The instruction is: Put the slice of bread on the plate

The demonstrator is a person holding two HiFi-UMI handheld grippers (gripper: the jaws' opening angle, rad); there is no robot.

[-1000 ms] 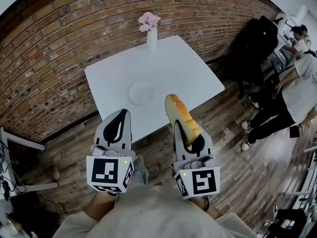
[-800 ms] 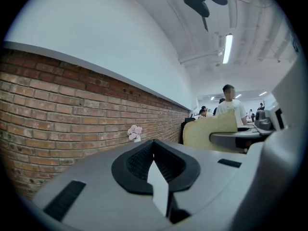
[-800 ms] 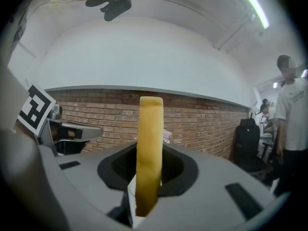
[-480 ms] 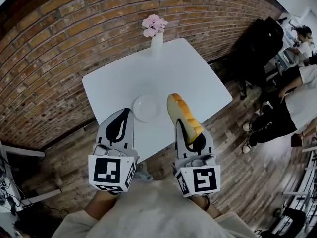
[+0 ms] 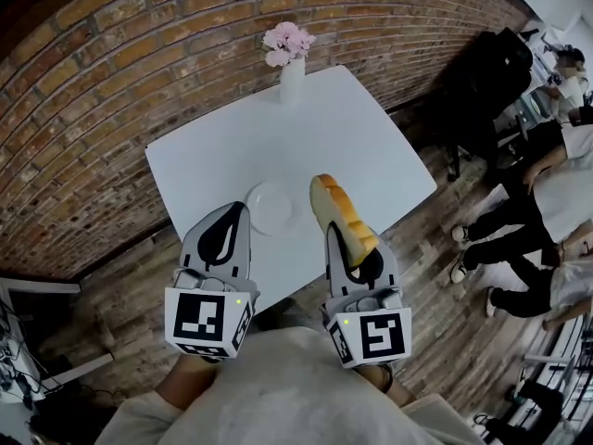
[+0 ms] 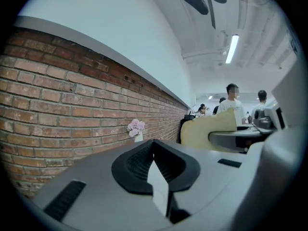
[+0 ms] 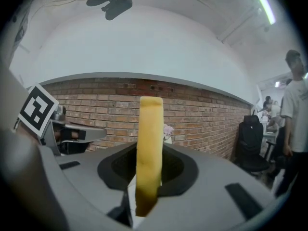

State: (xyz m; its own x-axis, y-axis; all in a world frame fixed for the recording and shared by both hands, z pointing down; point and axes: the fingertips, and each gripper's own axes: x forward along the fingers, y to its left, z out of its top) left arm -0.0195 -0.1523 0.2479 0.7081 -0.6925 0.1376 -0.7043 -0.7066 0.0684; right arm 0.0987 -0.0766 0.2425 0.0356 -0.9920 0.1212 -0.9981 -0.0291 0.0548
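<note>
Bread slice held up in the right gripper, beside an empty-handed left gripper, at the near edge of the surface.

The right gripper [image 5: 352,248] is clamped on the lower end of the slice of bread [image 5: 339,213], which stands on edge and rises past the jaw tips, its golden crust facing the camera in the right gripper view. In the head view the slice hangs over the near part of the white surface [image 5: 371,146], just right of the plate [image 5: 256,202] and apart from it. The white plate sits bare near the surface's front edge. The left gripper [image 5: 233,214] has its jaws together with nothing between them, pointing toward the plate's left side. A white vase of pink flowers [image 5: 289,63] stands at the far edge, against the brick wall [image 5: 120,54]. People [image 5: 556,184] are on the wooden floor [image 5: 435,286] at the right.
</note>
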